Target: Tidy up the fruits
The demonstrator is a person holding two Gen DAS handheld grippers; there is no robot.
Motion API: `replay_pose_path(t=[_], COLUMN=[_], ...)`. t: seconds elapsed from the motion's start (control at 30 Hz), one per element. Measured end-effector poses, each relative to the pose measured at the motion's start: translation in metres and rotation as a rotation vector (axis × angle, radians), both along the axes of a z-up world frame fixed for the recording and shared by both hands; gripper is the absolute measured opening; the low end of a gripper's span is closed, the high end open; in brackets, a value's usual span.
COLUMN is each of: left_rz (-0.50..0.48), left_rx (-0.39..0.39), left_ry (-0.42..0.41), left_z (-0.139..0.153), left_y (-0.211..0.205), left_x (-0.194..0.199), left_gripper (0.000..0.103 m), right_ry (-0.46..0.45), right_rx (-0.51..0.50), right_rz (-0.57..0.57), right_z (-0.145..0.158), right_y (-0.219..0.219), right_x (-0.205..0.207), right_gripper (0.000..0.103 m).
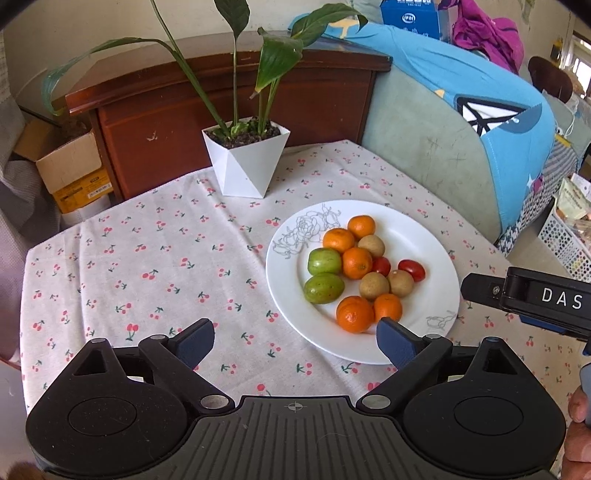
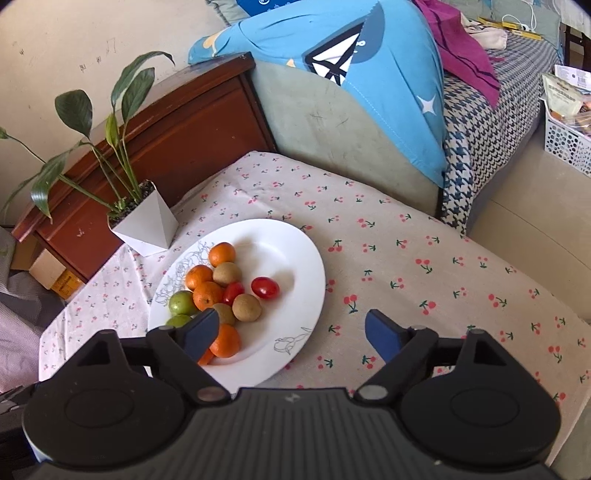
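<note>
1. Fruit sits heaped on the white plate: five oranges, two green fruits, three brown kiwi-like fruits and two red tomatoes, all touching or nearly so, toward the plate's left side.
2. We judge they are gathered on the plate so nothing rolls across the cherry-print cloth.
3. Our left gripper hovers at the plate's near edge, jaws spread wide and empty.
4. Our right gripper hangs over the plate's near right rim, jaws also wide, gripping nothing.
5. A potted plant stands beyond the plate, clear of the work.
6. We read "DAS" on the right gripper's body; the blue box beyond the plate has print too small to read.
</note>
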State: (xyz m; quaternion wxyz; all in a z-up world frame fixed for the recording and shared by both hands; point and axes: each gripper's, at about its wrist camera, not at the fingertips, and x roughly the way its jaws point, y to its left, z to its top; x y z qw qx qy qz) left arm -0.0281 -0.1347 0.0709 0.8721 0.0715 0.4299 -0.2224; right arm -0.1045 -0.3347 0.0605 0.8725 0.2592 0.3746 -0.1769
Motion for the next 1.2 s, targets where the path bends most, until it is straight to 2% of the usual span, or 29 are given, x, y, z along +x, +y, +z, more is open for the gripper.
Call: replay_pose_path(t=[0.2, 0.3, 0.5, 1.2], left_rz=[0.043, 0.061, 0.090, 0.128], left_rx=[0.020, 0.020, 0.049, 0.076], left_ry=[0.033, 0.042, 0.038, 0.039], left_z=[-0.006, -0.007, -0.010, -0.018], left_y=[0.002, 0.003, 0.001, -0.005], left_x=[0.006, 0.010, 0.017, 0.029], left_gripper=[0.096, 0.096, 0.096, 0.096], right_ry=[0.032, 0.055, 0.124, 0.179], right_rx=[-0.045, -0.067, -0.119, -0.134], right_rz=[0.020, 0.030, 0.032, 0.011], right_z=[-0.003, -0.004, -0.010, -0.016], right_y=[0.006, 0.010, 0.018, 0.026], right_x=[0.004, 0.007, 0.014, 0.021], right_gripper=[0.088, 0.092, 0.095, 0.096])
